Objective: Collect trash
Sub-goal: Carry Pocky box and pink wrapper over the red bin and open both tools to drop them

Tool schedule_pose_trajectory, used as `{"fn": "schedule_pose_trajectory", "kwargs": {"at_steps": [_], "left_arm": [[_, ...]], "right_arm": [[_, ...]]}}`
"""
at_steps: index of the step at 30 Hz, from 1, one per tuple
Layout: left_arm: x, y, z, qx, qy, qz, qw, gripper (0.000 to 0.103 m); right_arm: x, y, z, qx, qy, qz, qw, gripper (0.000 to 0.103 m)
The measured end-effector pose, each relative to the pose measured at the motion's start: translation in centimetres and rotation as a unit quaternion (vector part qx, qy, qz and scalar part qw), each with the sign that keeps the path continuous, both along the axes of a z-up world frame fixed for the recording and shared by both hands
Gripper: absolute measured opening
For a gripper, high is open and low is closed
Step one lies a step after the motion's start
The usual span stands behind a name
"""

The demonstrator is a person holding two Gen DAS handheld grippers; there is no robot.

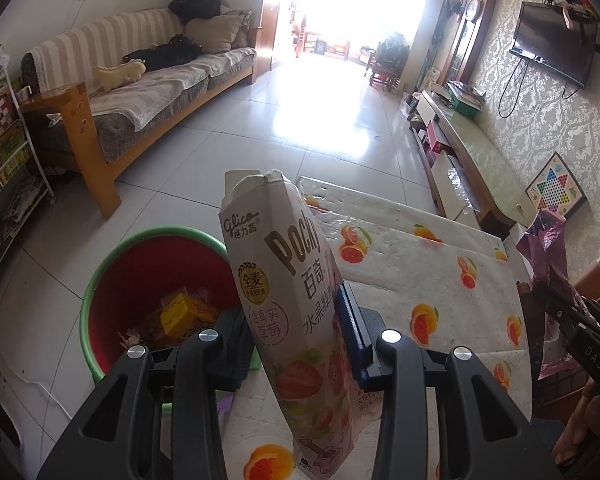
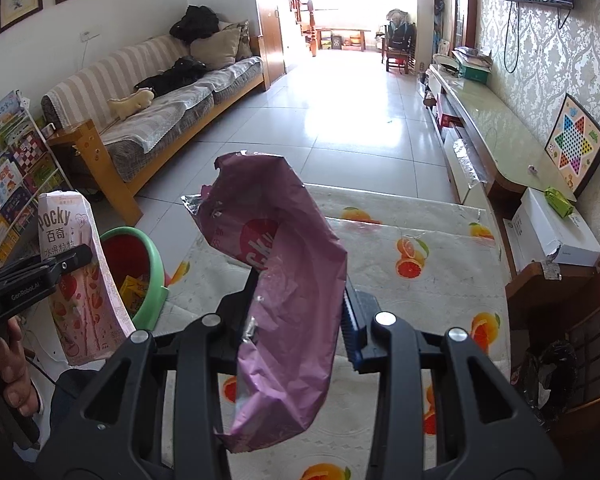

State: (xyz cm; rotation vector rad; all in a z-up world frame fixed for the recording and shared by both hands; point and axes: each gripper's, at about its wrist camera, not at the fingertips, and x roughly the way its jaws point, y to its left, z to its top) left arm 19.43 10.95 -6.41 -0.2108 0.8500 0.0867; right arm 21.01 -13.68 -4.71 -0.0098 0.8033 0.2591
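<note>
A table (image 2: 440,280) under an orange-print cloth (image 1: 440,280) stands beside the red bucket (image 1: 112,280) on the tiled floor (image 1: 300,128).

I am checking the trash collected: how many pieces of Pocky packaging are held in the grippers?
2: the Pocky box in the left gripper, and the purple wrapper in the right gripper.

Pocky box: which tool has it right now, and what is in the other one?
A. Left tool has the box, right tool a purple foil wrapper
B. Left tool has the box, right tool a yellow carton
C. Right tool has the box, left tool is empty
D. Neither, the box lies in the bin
A: the left tool is clamped on the Pocky box, while the right tool pinches the purple foil wrapper.
</note>
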Motion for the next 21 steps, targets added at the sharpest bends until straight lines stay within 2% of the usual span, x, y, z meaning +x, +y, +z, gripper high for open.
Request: {"fn": "schedule_pose_trajectory", "kwargs": {"at_steps": [12,21], "left_arm": [[-0.2,9.4,0.2,0.019,-0.001,0.077,0.9969,0.036],[0.9,11.9,-1.2,0.018,0.011,0.09,0.9957,0.036]], "right_arm": [[-0.6,7.9,1.4,-0.003,-0.016,0.069,0.998,0.035],[-0.5,10.9,1.1,-0.01,-0.014,0.09,0.996,0.035]]}}
